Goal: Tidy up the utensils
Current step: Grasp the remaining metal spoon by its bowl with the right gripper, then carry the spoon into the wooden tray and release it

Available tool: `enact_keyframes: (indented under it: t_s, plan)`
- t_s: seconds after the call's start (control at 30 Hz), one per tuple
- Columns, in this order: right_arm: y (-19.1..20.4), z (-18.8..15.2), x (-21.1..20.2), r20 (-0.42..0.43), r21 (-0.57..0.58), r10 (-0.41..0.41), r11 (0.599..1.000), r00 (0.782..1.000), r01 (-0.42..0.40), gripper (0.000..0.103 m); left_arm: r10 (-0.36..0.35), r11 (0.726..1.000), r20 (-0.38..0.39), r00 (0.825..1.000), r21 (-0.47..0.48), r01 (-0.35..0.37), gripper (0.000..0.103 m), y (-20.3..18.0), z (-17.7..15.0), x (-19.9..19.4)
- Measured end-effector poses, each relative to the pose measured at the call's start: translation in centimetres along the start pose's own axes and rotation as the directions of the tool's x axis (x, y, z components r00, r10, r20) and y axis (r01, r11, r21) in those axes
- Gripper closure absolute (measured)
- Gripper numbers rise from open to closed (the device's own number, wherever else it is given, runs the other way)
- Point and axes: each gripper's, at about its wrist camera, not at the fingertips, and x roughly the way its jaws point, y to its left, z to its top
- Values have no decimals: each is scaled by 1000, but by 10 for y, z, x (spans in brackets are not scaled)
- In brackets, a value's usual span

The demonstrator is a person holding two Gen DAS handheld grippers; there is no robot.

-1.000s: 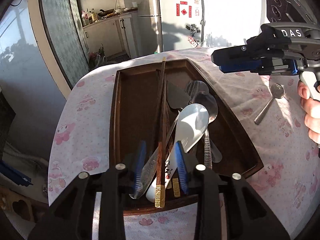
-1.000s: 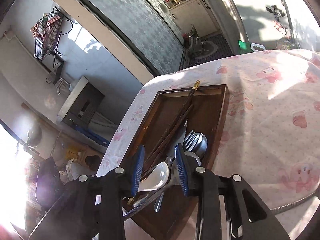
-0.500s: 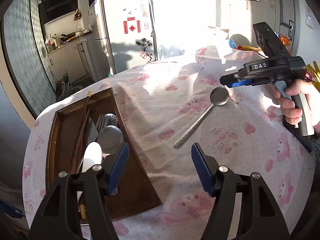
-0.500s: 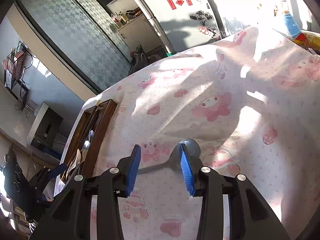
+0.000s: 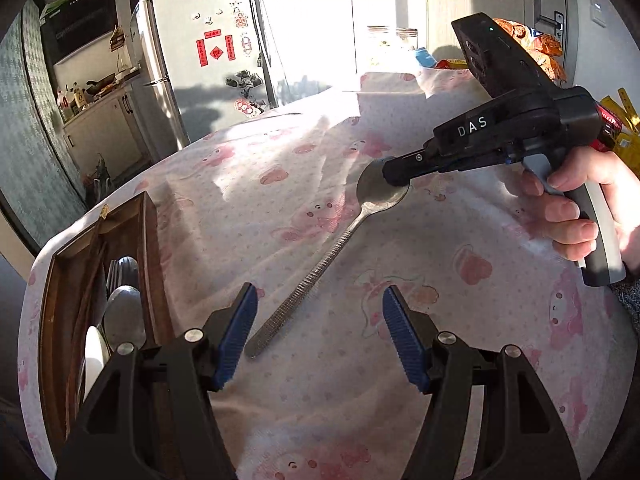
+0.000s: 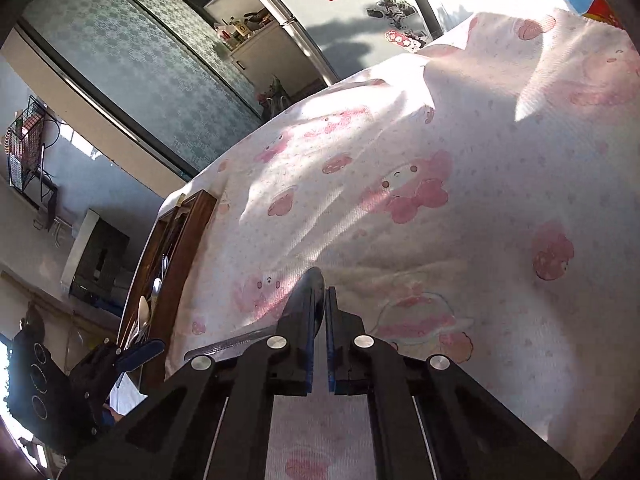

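A metal spoon [image 5: 320,264] with a ribbed handle lies diagonally on the pink patterned tablecloth [image 5: 400,320]. My right gripper [image 5: 394,176] is shut on the spoon's bowl [image 6: 316,292]; in the right wrist view [image 6: 319,312] its jaws are closed with the bowl edge between them and the handle [image 6: 228,346] running left. My left gripper [image 5: 316,336] is open and empty, its blue pads on either side of the handle's near end. A dark wooden tray [image 5: 152,264] at the left holds spoons, forks and chopsticks.
The tray also shows in the right wrist view [image 6: 180,256], at the table's left edge. A fridge [image 5: 192,60] and kitchen cabinets [image 5: 104,128] stand beyond the table. Snack packets [image 5: 532,40] lie at the far right.
My left gripper left the tray, opened wide and moved right over the spoon's handle. My right gripper came down on the spoon's bowl and shut on it.
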Motion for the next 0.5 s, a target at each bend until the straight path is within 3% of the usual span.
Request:
enact_keyframes:
  t_s: [0.13,0.33,0.4,0.43,0.47,0.5]
  plan:
    - [9,0,-23,12,-46,82,996,997,-81,101,22,1000,5,1000,17,-22,34,-3,1,7]
    - [21,3,-46,34,-82,133,988,990,-130,101,28,1000,1,1000,13,-28,34,-3,5,12]
    - [26,4,-48,40,-92,120,989,992,-116,101,27,1000,17,999,15,-28,46,-4,6,8]
    - [28,4,-47,40,-95,115,989,993,-111,101,22,1000,17,1000,12,-22,73,-3,7,6]
    - [30,5,-47,37,-96,115,989,993,-111,101,22,1000,13,1000,9,-23,82,-2,8,4]
    - [33,7,-45,38,-100,113,989,993,-108,101,30,1000,17,999,7,-30,82,-1,9,1]
